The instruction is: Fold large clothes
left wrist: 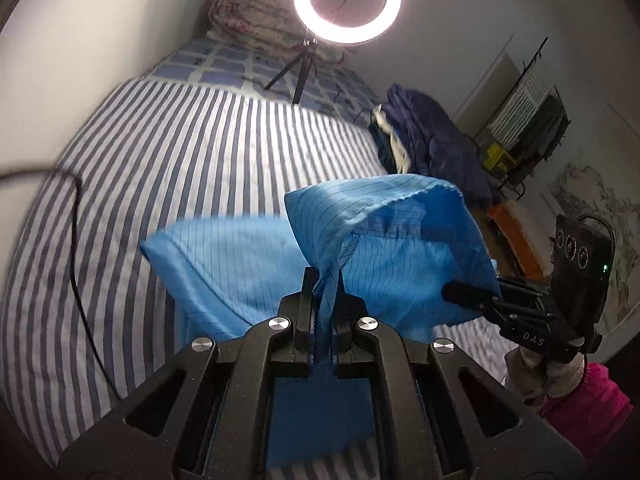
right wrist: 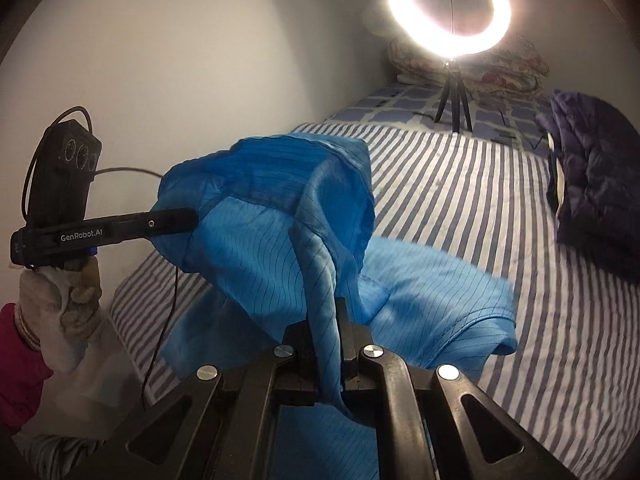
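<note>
A blue pinstriped garment (left wrist: 248, 264) is lifted above the striped bed; it also shows in the right wrist view (right wrist: 264, 232). My left gripper (left wrist: 325, 280) is shut on a bunched edge of it. My right gripper (right wrist: 326, 316) is shut on another edge, cloth pinched between its fingers. In the left wrist view the right gripper (left wrist: 464, 294) reaches into the cloth from the right. In the right wrist view the left gripper (right wrist: 188, 218) enters the cloth from the left. Part of the garment hangs down and trails on the bed (right wrist: 448, 312).
The bed has a grey-and-white striped sheet (left wrist: 180, 168). A ring light on a tripod (left wrist: 346, 0) stands at the far end by a folded quilt (left wrist: 256, 20). A dark purple jacket pile (right wrist: 592, 168) lies at the bed's right edge. A black cable (left wrist: 76, 240) runs across the left.
</note>
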The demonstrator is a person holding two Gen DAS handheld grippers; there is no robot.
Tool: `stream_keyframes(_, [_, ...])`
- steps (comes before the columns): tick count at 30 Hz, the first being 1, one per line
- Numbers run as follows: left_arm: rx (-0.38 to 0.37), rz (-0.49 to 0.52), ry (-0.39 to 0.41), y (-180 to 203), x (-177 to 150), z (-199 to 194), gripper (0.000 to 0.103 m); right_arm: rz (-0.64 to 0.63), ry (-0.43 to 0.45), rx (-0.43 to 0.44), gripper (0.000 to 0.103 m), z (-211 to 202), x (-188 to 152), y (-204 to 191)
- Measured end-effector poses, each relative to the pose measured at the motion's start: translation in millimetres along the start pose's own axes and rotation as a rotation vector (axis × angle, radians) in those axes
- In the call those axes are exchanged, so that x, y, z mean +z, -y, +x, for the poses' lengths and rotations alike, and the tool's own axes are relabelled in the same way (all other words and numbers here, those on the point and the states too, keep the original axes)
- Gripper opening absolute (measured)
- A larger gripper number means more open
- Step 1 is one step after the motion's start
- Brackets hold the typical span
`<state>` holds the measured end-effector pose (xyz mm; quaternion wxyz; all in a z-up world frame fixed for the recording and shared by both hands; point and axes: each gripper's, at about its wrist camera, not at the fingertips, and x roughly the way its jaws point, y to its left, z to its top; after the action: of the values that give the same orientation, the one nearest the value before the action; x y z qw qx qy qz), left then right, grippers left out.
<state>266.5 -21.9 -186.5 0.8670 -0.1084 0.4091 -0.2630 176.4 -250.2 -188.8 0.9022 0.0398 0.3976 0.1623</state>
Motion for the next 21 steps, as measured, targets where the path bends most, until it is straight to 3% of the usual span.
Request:
stream_keyframes(5, [0.042, 0.044, -0.041, 4.3, -43.1, 7.7, 0.002, -0.014, -0.043, -0.004, 0.003, 7.3, -41.4, -8.3])
stream_keyframes(11, [0.038, 0.093, -0.089, 7.9, -74.7, 9.7, 0.003, -0.039, -0.089, 0.003, 0.004, 6.3, -74.8, -12.3])
stream_keyframes(16, [0.020, 0.107, -0.114, 6.0, -98.3, -14.3, 0.019, -0.045, -0.088, 0.072, 0.020, -17.6, -91.1, -7.7])
stream_keyframes(18, [0.003, 0.093, -0.105, 2.6, -103.8, -30.5, 0.039, -0.052, -0.083, 0.080, 0.026, -29.1, -95.6, -6.3])
stream_keyframes(21, [-0.028, 0.045, -0.055, -10.1, -104.6, -54.2, 0.045, -0.018, -0.051, 0.112, 0.034, -48.9, -100.4, 3.8])
